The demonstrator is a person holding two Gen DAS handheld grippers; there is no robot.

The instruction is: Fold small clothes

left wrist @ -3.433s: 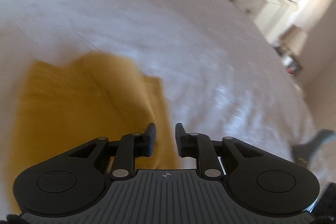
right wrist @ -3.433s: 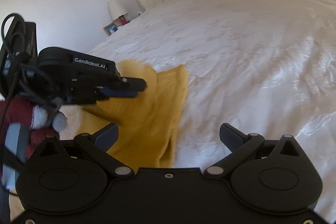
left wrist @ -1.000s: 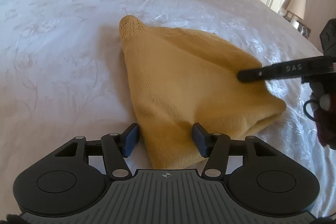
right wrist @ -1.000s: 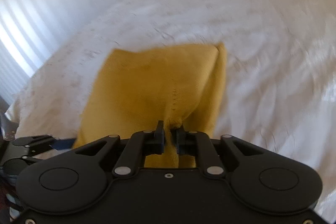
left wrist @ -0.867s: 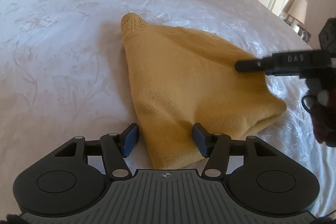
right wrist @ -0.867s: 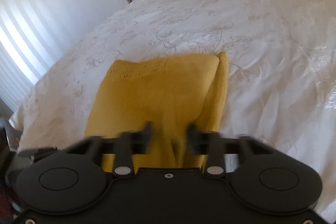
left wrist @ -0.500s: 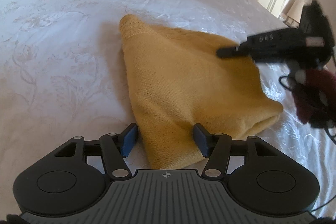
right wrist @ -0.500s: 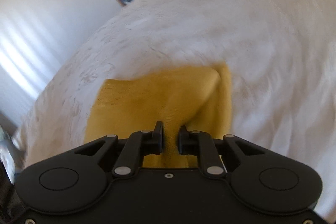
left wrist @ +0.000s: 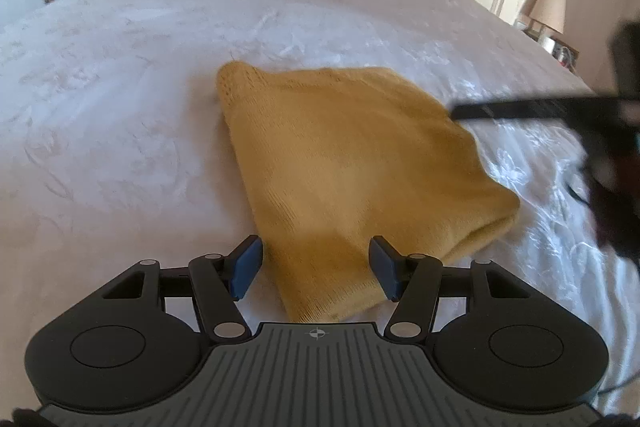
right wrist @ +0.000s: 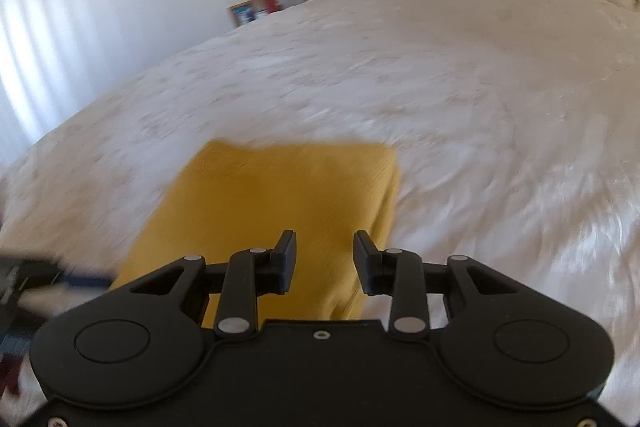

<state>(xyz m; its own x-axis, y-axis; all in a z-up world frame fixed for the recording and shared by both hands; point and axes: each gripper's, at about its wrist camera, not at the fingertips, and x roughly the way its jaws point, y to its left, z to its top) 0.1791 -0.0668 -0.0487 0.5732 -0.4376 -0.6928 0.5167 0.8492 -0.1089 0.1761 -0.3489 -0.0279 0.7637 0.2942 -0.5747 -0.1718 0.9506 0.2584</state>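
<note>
One folded yellow knit (left wrist: 352, 179) lies on the white bed (left wrist: 120, 107), at twelve o'clock of the half-open left gripper (left wrist: 316, 273); the right gripper (right wrist: 325, 263), jaws just opening, holds nothing.

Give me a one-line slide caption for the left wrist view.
Open left tongs hover over folded mustard-yellow knit garment on white bedspread.

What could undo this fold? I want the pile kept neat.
The right hand-held gripper, whose jaws have just been opening, sits low over the folded mustard-yellow knitted garment; withdrawing could snag the knit. The open left hand-held gripper straddles its near corner and might drag it across the white embroidered bedspread.
</note>
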